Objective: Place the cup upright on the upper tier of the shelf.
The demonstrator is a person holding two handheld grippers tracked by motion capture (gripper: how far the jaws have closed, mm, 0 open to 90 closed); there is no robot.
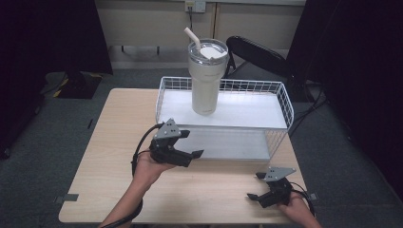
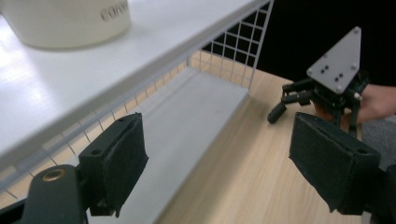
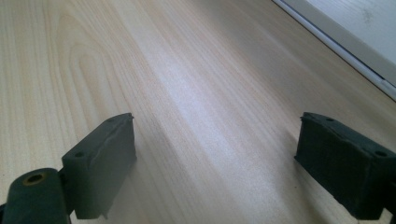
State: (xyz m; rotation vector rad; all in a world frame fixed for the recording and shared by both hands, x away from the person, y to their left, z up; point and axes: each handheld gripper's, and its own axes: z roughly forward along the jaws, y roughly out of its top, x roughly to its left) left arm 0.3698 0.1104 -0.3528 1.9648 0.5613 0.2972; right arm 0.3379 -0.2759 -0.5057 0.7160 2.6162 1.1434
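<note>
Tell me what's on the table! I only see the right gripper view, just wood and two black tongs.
Observer: A white wire shelf stands on the table, and a cream tumbler with a straw stands on its top board.
Operator: Ooh! Where are the other tongs?
Observer: The left tongs are open and hold nothing, right in front of the shelf's lower level.
</note>
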